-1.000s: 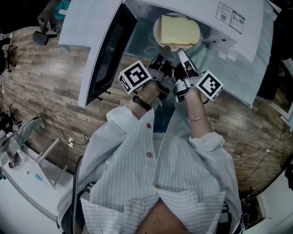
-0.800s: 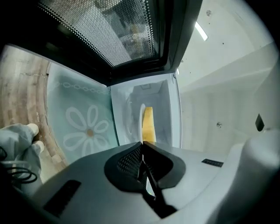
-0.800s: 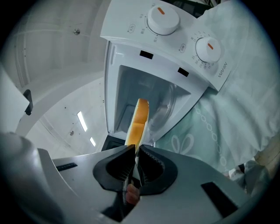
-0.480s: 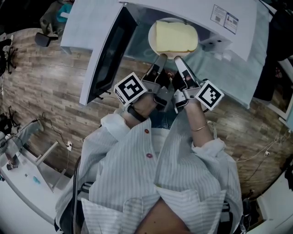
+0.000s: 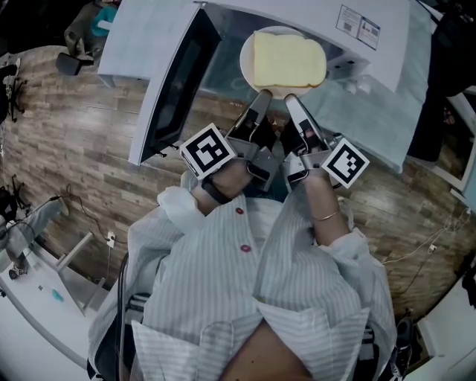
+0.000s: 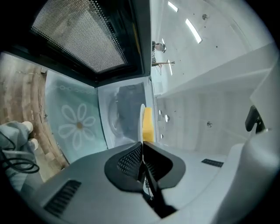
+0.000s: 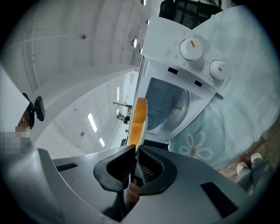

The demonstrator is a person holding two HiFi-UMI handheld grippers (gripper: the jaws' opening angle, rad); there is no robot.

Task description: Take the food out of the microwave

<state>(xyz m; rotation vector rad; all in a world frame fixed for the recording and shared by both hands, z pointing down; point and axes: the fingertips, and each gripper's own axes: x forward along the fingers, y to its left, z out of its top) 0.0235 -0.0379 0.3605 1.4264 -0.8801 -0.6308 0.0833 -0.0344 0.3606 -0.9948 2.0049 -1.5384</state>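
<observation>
Handling: judging the food (image 5: pixel 288 58), a pale yellow slab, as light and soft, probably spongy and easy to dent, so taking hold of the white plate (image 5: pixel 245 53) beneath it and not of the slab itself. Treating that plate as stiff, smooth and breakable. Judging a thin rim pinch as prone to slipping or tipping, with the slab lying loose on top and likely to slide if tilted.

Gripping the near rim at two points side by side: left gripper (image 5: pixel 262 95) with jaws clenched on the rim, right gripper (image 5: pixel 288 97) just beside it with jaws likewise clamped on the same edge. Holding the plate in front of the mouth of the microwave (image 5: pixel 297 13), beside the open door (image 5: pixel 172 82), over the flowered cloth (image 5: pixel 375 111) spread on the wooden tabletop (image 5: pixel 82 156).

Getting from the head view the flat top of the slab and both grippers together. Seeing in the left gripper view only plate (image 6: pixel 141 124) and food (image 6: pixel 148 124) edge-on, running straight out of the shut jaws, with the perforated door window (image 6: pixel 83 35) overhead. Picking up in the right gripper view the slab (image 7: pixel 139 120) edge-on again, plus two control knobs (image 7: pixel 191 48) and the cavity (image 7: pixel 173 107) behind, both hidden from the head camera.
</observation>
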